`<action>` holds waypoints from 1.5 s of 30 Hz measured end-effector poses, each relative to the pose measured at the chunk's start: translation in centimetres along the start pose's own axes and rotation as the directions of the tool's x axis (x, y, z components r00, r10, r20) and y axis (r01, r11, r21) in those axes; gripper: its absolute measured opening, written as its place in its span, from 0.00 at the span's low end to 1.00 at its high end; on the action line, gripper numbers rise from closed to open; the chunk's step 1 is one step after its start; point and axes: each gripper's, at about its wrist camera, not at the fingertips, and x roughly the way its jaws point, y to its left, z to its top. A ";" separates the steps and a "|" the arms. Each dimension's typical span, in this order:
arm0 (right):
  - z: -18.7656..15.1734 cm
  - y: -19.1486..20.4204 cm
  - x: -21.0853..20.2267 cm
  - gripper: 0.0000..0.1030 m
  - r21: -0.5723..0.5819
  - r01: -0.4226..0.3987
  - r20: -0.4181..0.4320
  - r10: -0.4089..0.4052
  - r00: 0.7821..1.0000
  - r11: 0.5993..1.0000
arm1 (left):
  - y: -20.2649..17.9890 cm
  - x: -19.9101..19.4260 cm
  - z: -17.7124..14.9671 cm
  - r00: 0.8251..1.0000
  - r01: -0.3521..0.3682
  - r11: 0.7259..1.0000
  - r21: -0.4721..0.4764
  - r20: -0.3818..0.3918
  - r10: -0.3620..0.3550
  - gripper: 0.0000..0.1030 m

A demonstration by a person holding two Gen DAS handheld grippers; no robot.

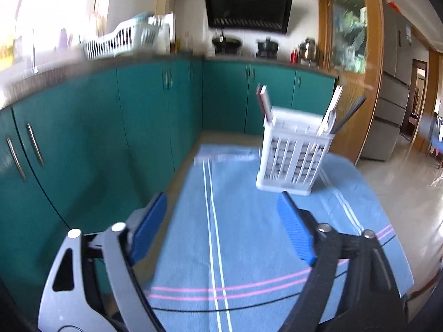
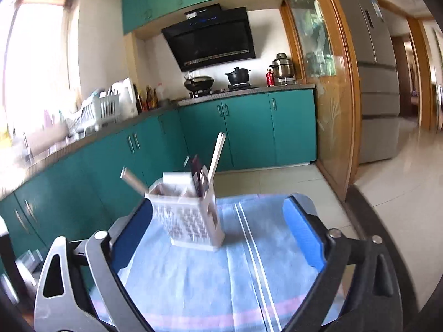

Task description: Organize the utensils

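Utensil caddy (image 2: 191, 215), loaded, on clothed worktop (image 1: 249, 249): both grippers' jaws wide, empty (risk: clipping protruding chopsticks (image 2: 217, 155) topples it).

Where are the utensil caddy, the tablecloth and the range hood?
caddy (image 1: 293, 160): left wrist view, front lattice wall.
tablecloth (image 1: 249, 235): left wrist view, bare blue patch between the tongs.
range hood (image 2: 213, 41): right wrist view, black glass face.

A home kitchen: teal cabinets (image 2: 249, 132), a range hood (image 2: 213, 38), pots on the stove (image 2: 238, 76), and a fridge (image 2: 371, 77).
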 end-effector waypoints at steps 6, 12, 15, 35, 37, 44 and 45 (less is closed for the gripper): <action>-3.4 4.7 -3.0 0.97 -0.174 0.087 -0.014 -0.091 0.996 0.981 | -1.8 -4.4 0.4 0.996 -0.024 0.999 0.031 0.084 0.021 0.96; -5.1 6.4 -5.5 0.97 -0.204 0.151 0.006 -0.153 0.988 0.967 | -2.6 -8.0 -0.1 0.993 -0.015 0.998 0.061 0.115 0.008 0.96; -5.3 6.5 -6.7 0.97 -0.195 0.156 0.021 -0.155 0.988 0.968 | -2.7 -9.0 -0.4 0.992 -0.019 0.998 0.062 0.124 0.011 0.96; -6.7 7.5 -10.7 0.97 -0.184 0.122 0.037 -0.118 0.992 0.975 | -1.8 -13.0 -2.1 0.989 -0.038 0.997 0.063 0.146 0.029 0.96; -6.8 7.8 -10.7 0.97 -0.187 0.119 0.032 -0.115 0.993 0.975 | -1.6 -13.1 -2.1 0.989 -0.037 0.997 0.062 0.144 0.028 0.96; -7.1 8.0 -11.3 0.97 -0.178 0.122 0.040 -0.117 0.992 0.976 | -1.5 -13.3 -2.5 0.990 -0.033 0.997 0.070 0.142 0.022 0.96; -7.1 7.9 -11.4 0.97 -0.171 0.121 0.040 -0.116 0.992 0.978 | -1.5 -13.3 -2.5 0.990 -0.034 0.997 0.072 0.142 0.023 0.96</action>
